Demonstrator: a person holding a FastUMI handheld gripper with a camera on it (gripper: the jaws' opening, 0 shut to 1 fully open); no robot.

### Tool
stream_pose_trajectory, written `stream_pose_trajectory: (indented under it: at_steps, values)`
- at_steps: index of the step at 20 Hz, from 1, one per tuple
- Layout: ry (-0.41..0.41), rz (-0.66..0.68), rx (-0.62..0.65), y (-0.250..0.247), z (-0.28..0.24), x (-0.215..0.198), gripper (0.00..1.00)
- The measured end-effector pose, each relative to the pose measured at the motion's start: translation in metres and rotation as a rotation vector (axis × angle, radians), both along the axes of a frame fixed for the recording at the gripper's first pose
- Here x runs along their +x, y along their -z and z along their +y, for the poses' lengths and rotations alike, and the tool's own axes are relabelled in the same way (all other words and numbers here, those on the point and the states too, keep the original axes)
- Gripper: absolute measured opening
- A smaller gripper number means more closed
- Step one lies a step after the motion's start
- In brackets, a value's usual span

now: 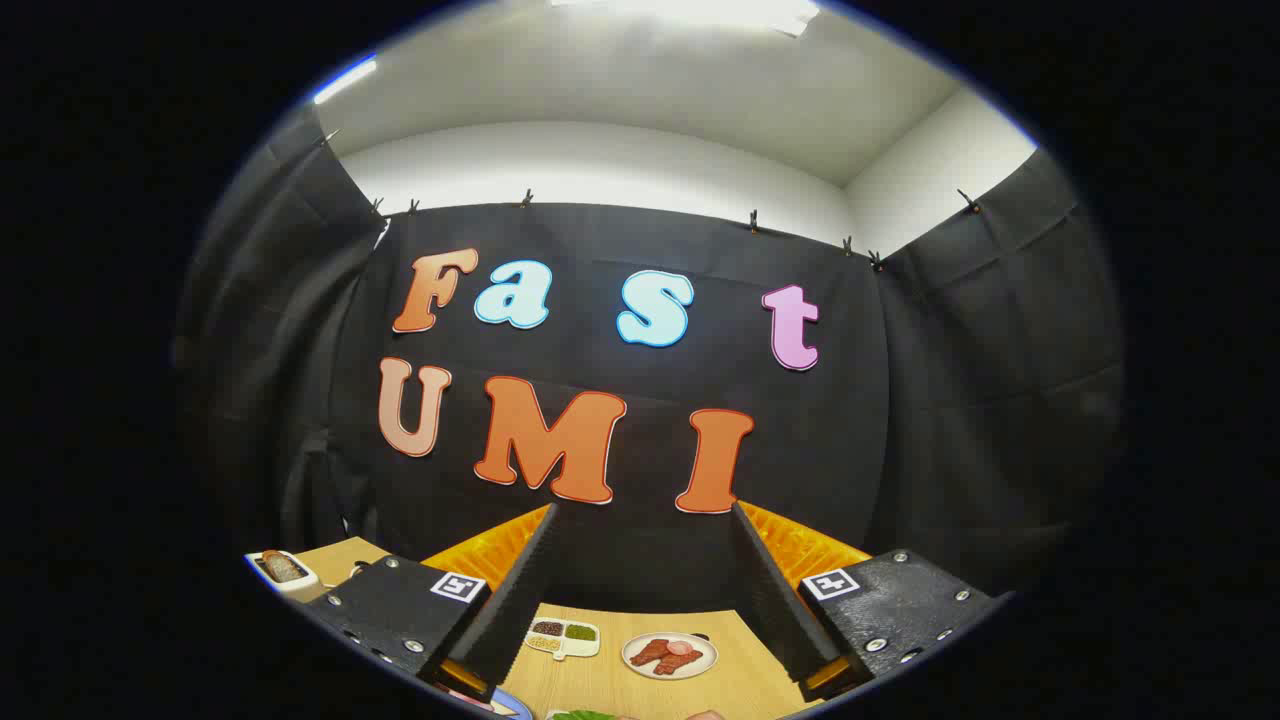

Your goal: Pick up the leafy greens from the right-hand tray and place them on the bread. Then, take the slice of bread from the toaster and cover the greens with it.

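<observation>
The hand-held gripper [640, 560] hangs high above the bench [600, 680], fingers apart and empty, probably to survey the leafy greens [583, 715] below.

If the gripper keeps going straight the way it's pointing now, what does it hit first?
Probably the booth's black cloth wall. The gripper has its jaws open with nothing between them, aimed above the table, so the plate of meat and toaster sit below that line. Depth is uncertain.

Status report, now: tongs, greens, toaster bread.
Tongs open, nothing between them, raised above the table. Leafy greens low between the fingers, not grasped. Bread slice in the toaster, far left. Nothing in the way.
</observation>
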State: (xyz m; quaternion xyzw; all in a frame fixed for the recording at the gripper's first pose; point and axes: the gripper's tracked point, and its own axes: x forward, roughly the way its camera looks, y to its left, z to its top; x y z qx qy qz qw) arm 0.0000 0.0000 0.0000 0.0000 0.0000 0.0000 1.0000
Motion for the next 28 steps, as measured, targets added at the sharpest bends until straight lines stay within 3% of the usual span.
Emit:
stream_pose_trajectory:
  at_steps: [17,28]
  values:
    - [0.036,0.008,-0.005,-0.001,0.0,-0.007,0.99]
    - [0.085,0.197,0.102,0.062,0.039,0.001,0.99]
